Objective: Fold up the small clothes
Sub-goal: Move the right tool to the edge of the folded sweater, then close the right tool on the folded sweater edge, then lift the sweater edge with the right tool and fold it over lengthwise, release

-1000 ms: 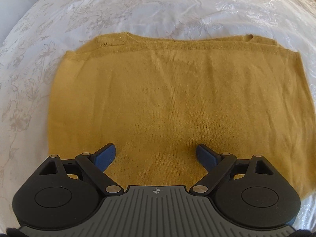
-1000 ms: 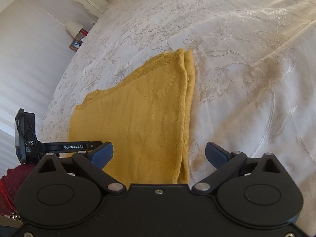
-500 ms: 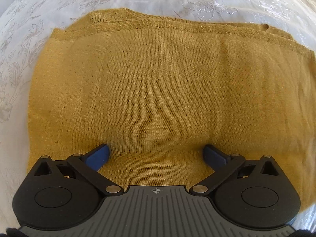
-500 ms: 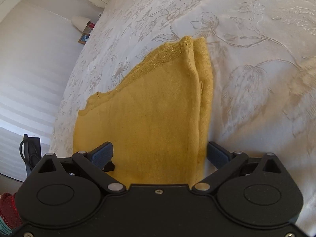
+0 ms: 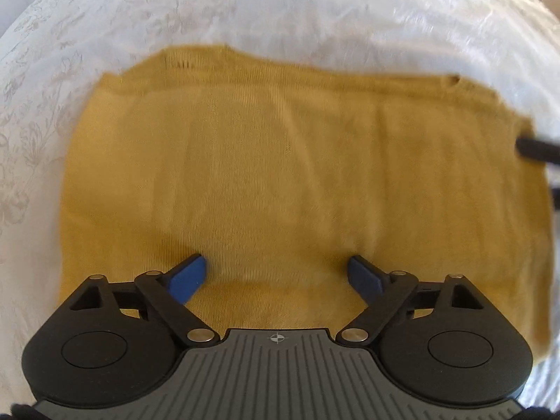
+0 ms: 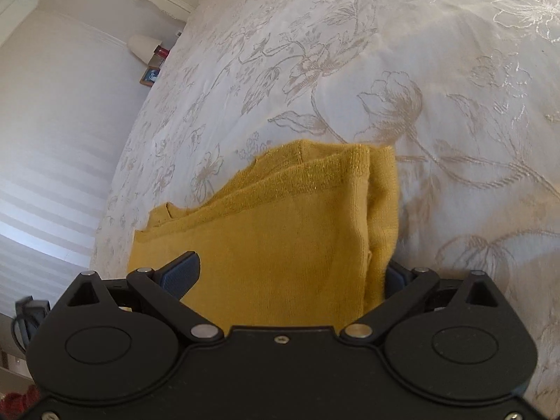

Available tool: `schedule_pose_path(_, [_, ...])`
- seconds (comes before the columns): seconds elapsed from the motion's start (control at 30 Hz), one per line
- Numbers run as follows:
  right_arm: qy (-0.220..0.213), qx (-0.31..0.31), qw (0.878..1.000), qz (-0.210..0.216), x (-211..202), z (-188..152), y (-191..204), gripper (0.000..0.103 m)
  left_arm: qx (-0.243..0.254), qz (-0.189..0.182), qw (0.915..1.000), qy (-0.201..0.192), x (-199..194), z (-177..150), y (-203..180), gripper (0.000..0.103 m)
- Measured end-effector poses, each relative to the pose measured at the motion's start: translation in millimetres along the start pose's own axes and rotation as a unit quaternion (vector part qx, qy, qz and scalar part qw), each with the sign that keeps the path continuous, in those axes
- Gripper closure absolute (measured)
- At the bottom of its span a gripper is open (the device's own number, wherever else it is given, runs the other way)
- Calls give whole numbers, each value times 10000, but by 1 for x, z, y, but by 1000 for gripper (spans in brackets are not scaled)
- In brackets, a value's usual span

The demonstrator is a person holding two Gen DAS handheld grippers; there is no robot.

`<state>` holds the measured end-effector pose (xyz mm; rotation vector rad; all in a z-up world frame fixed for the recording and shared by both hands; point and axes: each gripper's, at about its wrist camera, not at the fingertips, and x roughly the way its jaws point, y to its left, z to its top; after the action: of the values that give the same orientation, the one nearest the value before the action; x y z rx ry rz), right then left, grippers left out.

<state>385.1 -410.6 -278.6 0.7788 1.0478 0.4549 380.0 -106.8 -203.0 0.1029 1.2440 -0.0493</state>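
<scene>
Your mustard-yellow knitted garment [image 5: 301,189], already partly folded, lies flat on the white floral-embroidered bedspread [image 6: 350,52]. Your left tool [image 5: 276,274] is closing over its near edge, pads still apart; your right tool [image 6: 287,276] stands wide, straddling the right folded edge. Next, pinch both edges and carry them across.

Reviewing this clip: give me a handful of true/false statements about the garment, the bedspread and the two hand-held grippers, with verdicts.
1. The garment is mustard yellow. True.
2. It lies on a bare wooden table. False: it lies on a white floral bedspread.
3. The left hand-held gripper is shut tight on a sock. False: its jaws stand wide over the flat garment, closing, pads not pinching.
4. The right hand-held gripper has the garment's folded edge between its fingers. True.
5. The garment is crumpled in a ball. False: it lies spread flat, in layers.
</scene>
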Motion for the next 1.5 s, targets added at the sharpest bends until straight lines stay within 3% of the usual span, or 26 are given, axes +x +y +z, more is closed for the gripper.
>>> schedule_pose_path(0.1, [59,56,9999,62,-9,-13,-3,2,-111,50,9996,-267,-8,18,2,15])
schedule_pose_path(0.23, [57,185,9998,94,-20,-31,-5,2,-269,85,9992,-282,5,50,0,15])
schedule_pose_path(0.37, [24,351,9993,115,-27,-43,-6,2,79,306,9994,-160,29,71,-16,15])
schedule_pose_path(0.43, [25,376,9992,116,-27,-45,-7,2,196,435,9988,61,44,73,-20,12])
schedule_pose_path(0.6, [-12,350,9993,111,-24,-45,-9,1,172,488,9986,85,46,73,-21,8])
schedule_pose_path(0.73, [-39,432,9989,164,-23,-45,-10,1,-197,386,9991,15,22,57,-12,22])
schedule_pose_path(0.8, [-42,420,9990,161,-26,-47,-11,3,-491,299,9983,-14,3,38,-7,24])
schedule_pose_path(0.87, [-41,401,9992,70,-27,-48,-9,8,-709,214,9972,-98,-19,15,-1,24])
schedule_pose_path(0.93, [-9,430,9991,29,-28,-48,-10,22,-755,206,9968,-163,-39,-7,1,24])
schedule_pose_path(1.0, [9,476,9988,-86,-28,-48,-11,35,-666,307,9970,-232,-56,-29,2,24])
schedule_pose_path(1.1, [32,532,9984,-206,-29,-49,-10,43,-467,431,9976,-281,-77,-55,8,24])
schedule_pose_path(1.23, [109,477,9967,-646,-28,-46,3,70,-308,463,9982,-245,-91,-73,20,24])
schedule_pose_path(1.5, [-59,167,9929,-1178,-33,-41,59,75,-386,211,9983,-378,-91,-85,59,24])
